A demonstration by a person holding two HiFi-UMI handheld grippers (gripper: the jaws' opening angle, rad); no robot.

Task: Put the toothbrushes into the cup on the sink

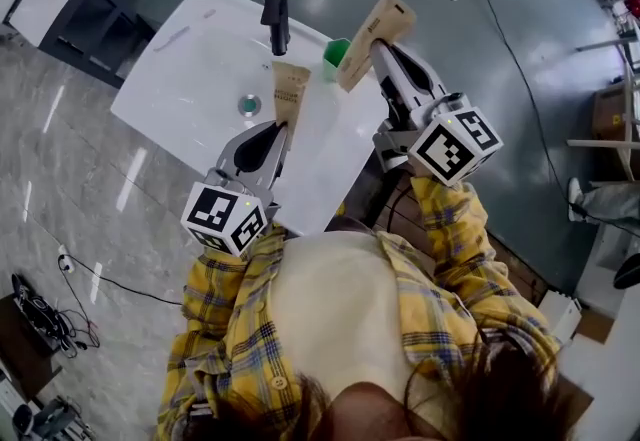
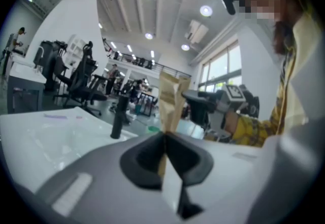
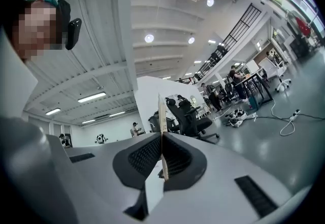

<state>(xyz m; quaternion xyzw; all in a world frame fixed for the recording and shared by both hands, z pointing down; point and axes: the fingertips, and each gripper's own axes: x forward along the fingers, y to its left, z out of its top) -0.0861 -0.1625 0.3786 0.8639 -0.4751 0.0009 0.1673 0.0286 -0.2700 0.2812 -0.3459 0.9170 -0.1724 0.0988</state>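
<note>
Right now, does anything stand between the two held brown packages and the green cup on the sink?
Nothing visible does. The brown package in the right gripper hangs beside the green cup; the other package in the left gripper has only bare sink before it. The black faucet stands off to the side.

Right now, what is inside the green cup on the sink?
The green cup shows only its own green interior, nothing visible in it. The brown package in the right gripper covers its right part.
</note>
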